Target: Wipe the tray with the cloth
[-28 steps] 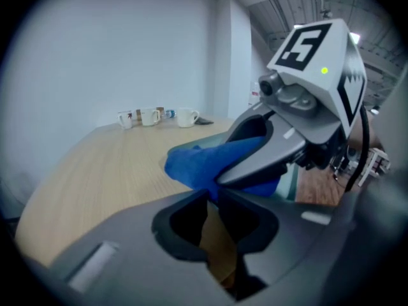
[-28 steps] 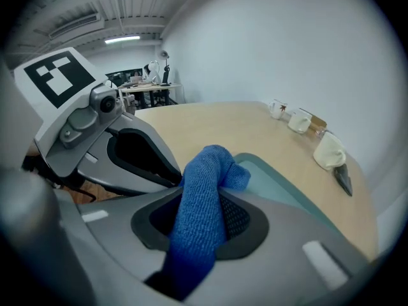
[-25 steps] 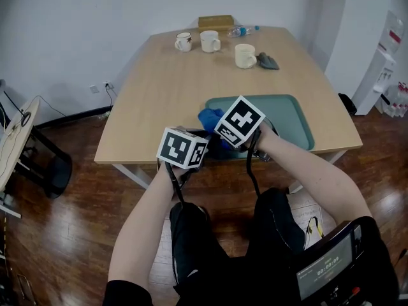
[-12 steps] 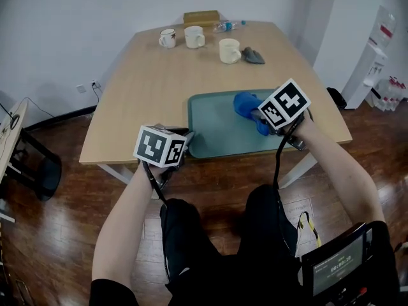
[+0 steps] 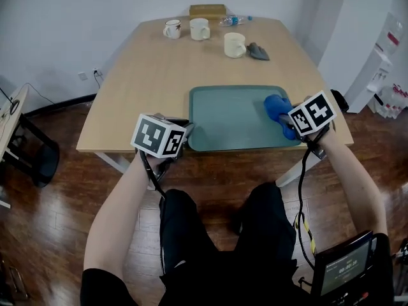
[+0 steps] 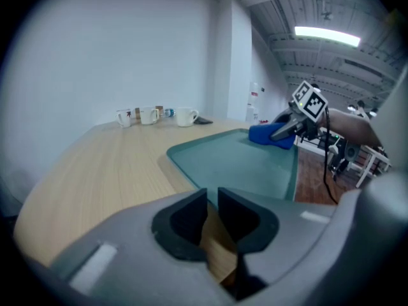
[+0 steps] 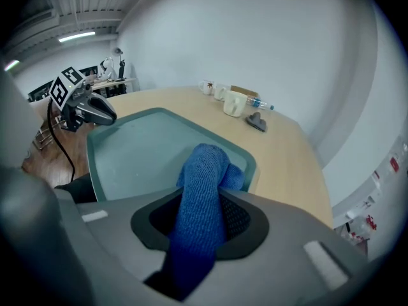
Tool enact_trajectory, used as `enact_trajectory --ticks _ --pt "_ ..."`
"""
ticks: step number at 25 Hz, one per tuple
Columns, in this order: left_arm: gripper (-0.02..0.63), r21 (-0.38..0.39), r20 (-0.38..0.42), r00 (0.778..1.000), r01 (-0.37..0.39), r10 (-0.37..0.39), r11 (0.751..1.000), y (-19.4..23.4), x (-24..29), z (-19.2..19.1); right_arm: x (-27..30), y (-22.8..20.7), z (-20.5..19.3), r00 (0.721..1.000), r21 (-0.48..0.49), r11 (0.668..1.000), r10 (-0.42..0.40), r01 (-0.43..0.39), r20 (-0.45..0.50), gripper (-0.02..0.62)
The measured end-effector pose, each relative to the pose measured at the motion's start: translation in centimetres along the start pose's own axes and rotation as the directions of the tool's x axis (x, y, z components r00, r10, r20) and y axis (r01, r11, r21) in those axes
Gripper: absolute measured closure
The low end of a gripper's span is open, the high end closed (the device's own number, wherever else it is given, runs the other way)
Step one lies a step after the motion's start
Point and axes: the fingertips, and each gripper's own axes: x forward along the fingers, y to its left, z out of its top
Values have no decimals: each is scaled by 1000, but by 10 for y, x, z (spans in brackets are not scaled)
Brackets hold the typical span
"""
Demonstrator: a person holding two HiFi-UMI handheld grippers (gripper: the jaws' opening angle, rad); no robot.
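Fingers of right gripper pinch the cloth, plainest in its own view; left gripper's meet.

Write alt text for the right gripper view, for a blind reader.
The right gripper clamps a blue knitted cloth over a teal plastic tray on a light wooden table. The left gripper is at the tray's opposite end; white mugs stand beyond.

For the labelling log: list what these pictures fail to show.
1. Underside of the cloth, and whether it presses on the tray: in the head view the right gripper covers it; in the right gripper view its own body does.
2. Prints on the far mugs: head view, too small.
3. Dark item by the cream mug: too small to name.
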Motion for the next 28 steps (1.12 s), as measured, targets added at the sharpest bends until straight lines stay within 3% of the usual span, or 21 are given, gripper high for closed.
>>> enact_trajectory --ticks 7,16,25,28 --pt "549 -6 -4 1000 3 -3 1000 0 0 1 14 70 43 991 -51 991 128 -125 50 482" --pt "549 4 2 1000 -5 5 1000 -1 0 0 31 167 89 973 -224 950 231 -219 29 483" --pt "549 14 7 1000 -3 3 1000 1 -3 2 38 221 117 954 -274 926 291 -261 74 482" --pt "551 17 8 1000 -8 8 1000 1 -3 1 36 218 117 952 -305 916 296 -260 74 483"
